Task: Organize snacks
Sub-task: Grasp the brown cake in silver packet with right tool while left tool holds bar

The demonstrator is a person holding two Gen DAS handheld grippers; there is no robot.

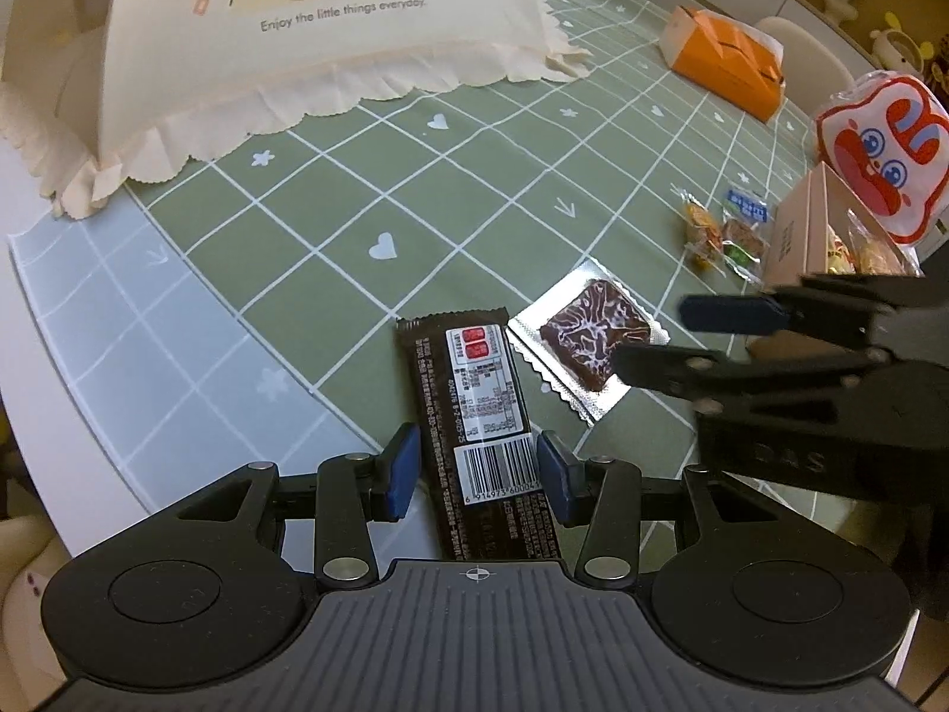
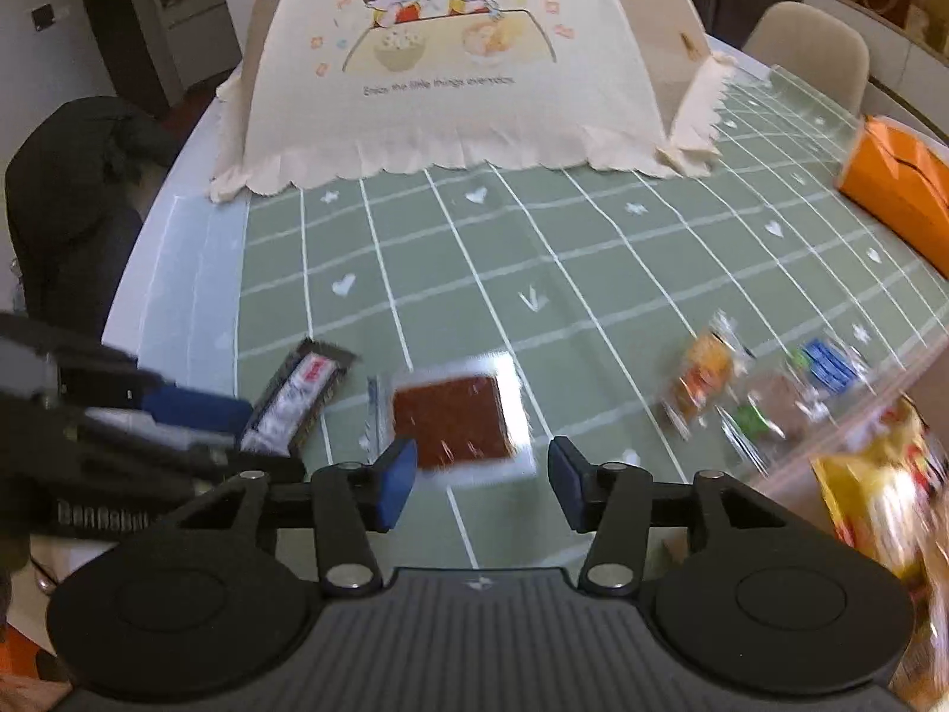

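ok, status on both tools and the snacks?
Left tool open, straddling dark bar, pads not touching. Right tool open, over brownie pack. Three small snacks loose beside box. Nothing in the way.

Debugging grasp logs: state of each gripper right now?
Left gripper: open, pads astride the dark snack bar, not clamped.
Right gripper: open, empty, above the clear-wrapped brown snack.
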